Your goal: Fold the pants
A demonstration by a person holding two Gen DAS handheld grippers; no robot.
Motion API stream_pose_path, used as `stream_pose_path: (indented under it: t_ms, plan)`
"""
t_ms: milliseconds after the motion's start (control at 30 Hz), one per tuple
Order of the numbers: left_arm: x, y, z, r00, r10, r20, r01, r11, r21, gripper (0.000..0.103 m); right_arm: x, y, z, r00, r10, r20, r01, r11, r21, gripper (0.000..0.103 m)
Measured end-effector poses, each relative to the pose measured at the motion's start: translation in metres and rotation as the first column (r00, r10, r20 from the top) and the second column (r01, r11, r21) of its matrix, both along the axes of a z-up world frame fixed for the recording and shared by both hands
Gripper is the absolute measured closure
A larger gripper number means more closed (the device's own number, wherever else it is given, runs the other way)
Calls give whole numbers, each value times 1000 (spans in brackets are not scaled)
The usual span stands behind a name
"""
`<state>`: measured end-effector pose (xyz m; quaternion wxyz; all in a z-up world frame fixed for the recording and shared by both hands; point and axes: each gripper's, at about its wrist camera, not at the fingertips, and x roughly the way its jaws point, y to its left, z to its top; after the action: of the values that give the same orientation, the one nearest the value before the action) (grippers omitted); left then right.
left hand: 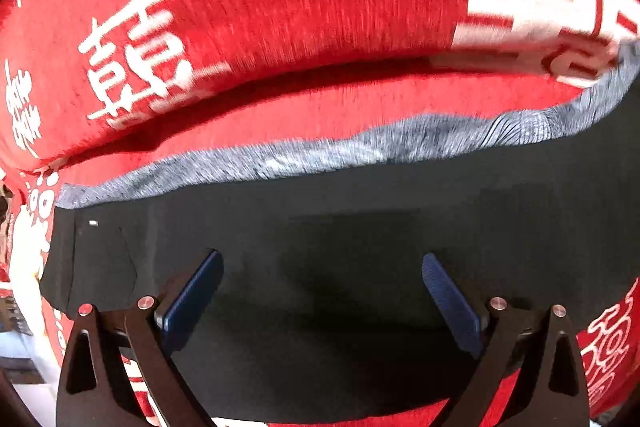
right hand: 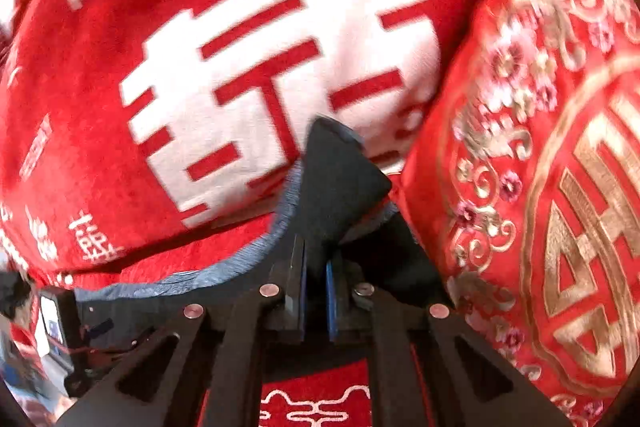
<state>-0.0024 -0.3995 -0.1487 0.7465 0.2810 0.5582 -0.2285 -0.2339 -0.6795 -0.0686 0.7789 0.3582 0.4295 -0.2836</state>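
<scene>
We hold our left gripper [left hand: 322,291] spread wide just above the black pants [left hand: 360,219], which lie flat beneath it. Our right gripper [right hand: 316,291] pinches a pants corner, peaked just ahead. Beyond both lies the red blanket [left hand: 280,7].

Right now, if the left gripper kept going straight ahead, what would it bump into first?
Probably the black pants. The left gripper is open just above them, with the grey edge and the red blanket further along. Depth is hard to judge here.
</scene>
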Motion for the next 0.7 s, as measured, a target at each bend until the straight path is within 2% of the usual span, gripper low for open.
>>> stream_pose_path:
  t_ms: [100,133,200,300,367,467,533,633,700]
  plan:
    - [-1,3,-19,999,12,-42,-11,999,32,3,-6,-11,-59,988,5,-156,14,993,116,95]
    - [-3,7,-19,999,26,-37,-26,1000,7,3,-14,-9,-72,982,-3,-191,29,990,135,95]
    - [-4,11,-19,999,25,-41,-25,1000,1,3,-34,-7,-83,982,-28,-188,58,986,156,95]
    - [-4,12,-14,999,27,-35,-26,999,28,3,-40,1,-81,978,21,-207,7,991,136,89]
    - [-3,8,-2,1000,19,-19,-19,1000,22,3,-44,2,-71,972,16,-236,15,992,128,86]
    - [1,-4,18,1000,10,4,-10,1000,-20,3,-51,14,-32,989,3,-146,15,993,117,86]
    - [5,-19,22,1000,7,-1,-7,999,-40,3,-39,24,-13,992,80,-100,-69,992,104,86]
    - [11,-44,13,1000,9,-12,-10,999,-39,3,-5,16,-17,982,161,-96,-154,986,68,86]
    - [10,-50,5,1000,17,-10,-17,999,-40,3,20,-2,-40,983,141,-116,-133,988,74,86]
